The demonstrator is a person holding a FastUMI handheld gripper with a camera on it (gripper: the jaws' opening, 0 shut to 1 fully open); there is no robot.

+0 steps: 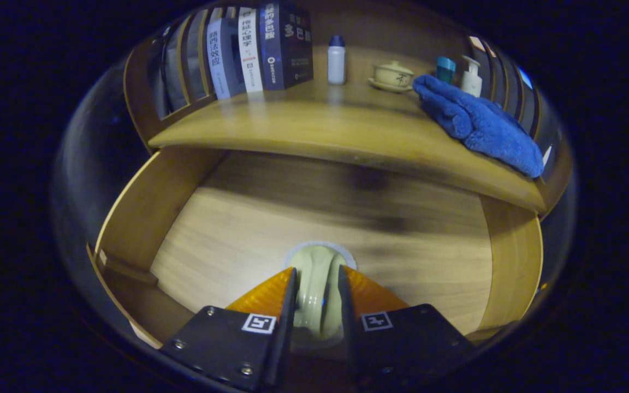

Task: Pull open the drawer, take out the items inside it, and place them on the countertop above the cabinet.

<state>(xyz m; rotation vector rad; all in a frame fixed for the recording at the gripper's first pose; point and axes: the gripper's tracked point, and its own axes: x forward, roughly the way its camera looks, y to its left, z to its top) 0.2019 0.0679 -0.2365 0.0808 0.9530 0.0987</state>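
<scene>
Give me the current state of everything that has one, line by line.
Drawer: pulled open.
Tool: fingers closed on the pale cup, inside the drawer.
Pale cup: gripped between the fingers, whether lifted off the drawer floor cannot be told.
Lidded tea bowl: lid on, on its saucer on the countertop.
White bottle: upright, capped.
Blue towel: bunched on the countertop.
Books: standing upright.

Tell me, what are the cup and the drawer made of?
The cup, clamped between the gripper fingers, looks like glazed ceramic: pale and glossy. The drawer looks like light wood or wood-look board: grain lines run along its floor.
</scene>
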